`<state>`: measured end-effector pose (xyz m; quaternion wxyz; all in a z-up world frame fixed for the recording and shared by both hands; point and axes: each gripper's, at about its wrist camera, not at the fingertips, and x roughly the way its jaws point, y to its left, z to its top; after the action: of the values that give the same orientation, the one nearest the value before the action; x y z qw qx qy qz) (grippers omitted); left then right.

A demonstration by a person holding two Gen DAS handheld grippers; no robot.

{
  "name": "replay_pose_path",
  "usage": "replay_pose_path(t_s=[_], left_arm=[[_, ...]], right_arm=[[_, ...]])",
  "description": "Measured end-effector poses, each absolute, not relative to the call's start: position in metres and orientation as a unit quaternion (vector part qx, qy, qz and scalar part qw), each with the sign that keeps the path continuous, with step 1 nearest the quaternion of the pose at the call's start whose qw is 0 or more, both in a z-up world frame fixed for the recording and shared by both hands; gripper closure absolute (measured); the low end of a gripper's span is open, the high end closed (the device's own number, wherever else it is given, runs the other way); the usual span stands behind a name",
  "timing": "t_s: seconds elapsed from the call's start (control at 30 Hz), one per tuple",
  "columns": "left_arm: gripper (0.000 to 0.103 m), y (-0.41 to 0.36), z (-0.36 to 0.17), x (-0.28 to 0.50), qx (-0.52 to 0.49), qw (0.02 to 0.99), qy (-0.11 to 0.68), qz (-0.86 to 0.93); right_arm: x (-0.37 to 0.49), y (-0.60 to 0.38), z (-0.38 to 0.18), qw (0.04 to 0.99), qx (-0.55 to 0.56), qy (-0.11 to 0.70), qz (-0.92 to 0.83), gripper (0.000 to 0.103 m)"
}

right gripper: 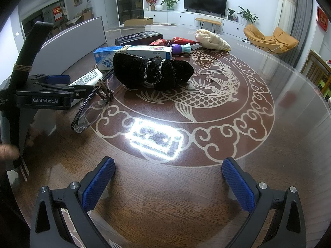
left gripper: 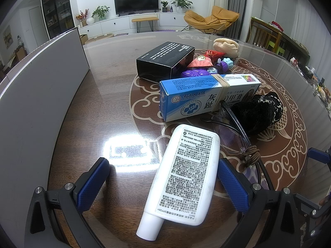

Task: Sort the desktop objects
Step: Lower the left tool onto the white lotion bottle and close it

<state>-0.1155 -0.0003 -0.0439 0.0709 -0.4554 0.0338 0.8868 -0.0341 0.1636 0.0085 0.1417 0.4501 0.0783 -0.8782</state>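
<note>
A white sunscreen tube (left gripper: pixel 186 175) lies cap-down on the glass-topped table (right gripper: pixel 269 144), between the spread fingers of my left gripper (left gripper: pixel 163 186). The right pad (left gripper: pixel 231 188) is close to the tube's edge and the left pad stands well apart. Behind the tube lie clear glasses (left gripper: pixel 233 136) with a brown cord, a blue-white medicine box (left gripper: pixel 209 97), a black pouch (left gripper: pixel 258 111), a black box (left gripper: pixel 165 62) and a purple toy (left gripper: pixel 196 73). My right gripper (right gripper: pixel 168 184) hangs open over bare table, nearer than the black pouch (right gripper: pixel 151 72).
A tall grey-white panel (left gripper: pixel 41 103) curves along the table's left side. A cream cloth bundle (right gripper: pixel 211 39) and a red packet (right gripper: pixel 178 40) lie at the far side. A person's hand (right gripper: pixel 8 150) holds the left gripper's handle. Chairs stand beyond the right edge.
</note>
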Motion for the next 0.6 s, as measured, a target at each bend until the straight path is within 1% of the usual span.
replay_pose_path(t_s=[0.07, 0.17, 0.37, 0.6], left_arm=[[0.000, 0.000, -0.044, -0.111, -0.463, 0.068, 0.033, 0.883], [0.000, -0.002, -0.043, -0.083, -0.474, 0.081, 0.043, 0.876], [0.000, -0.012, -0.046, -0.072, -0.483, 0.105, 0.056, 0.868], [0.000, 0.003, -0.046, -0.115, -0.488, 0.085, 0.047, 0.867]], right_arm=[[-0.033, 0.164, 0.009, 0.142, 0.450, 0.078, -0.878, 0.000], [-0.033, 0.164, 0.009, 0.142, 0.450, 0.078, -0.878, 0.000], [-0.033, 0.164, 0.009, 0.142, 0.450, 0.078, -0.878, 0.000], [-0.034, 0.164, 0.009, 0.142, 0.450, 0.078, -0.878, 0.000]])
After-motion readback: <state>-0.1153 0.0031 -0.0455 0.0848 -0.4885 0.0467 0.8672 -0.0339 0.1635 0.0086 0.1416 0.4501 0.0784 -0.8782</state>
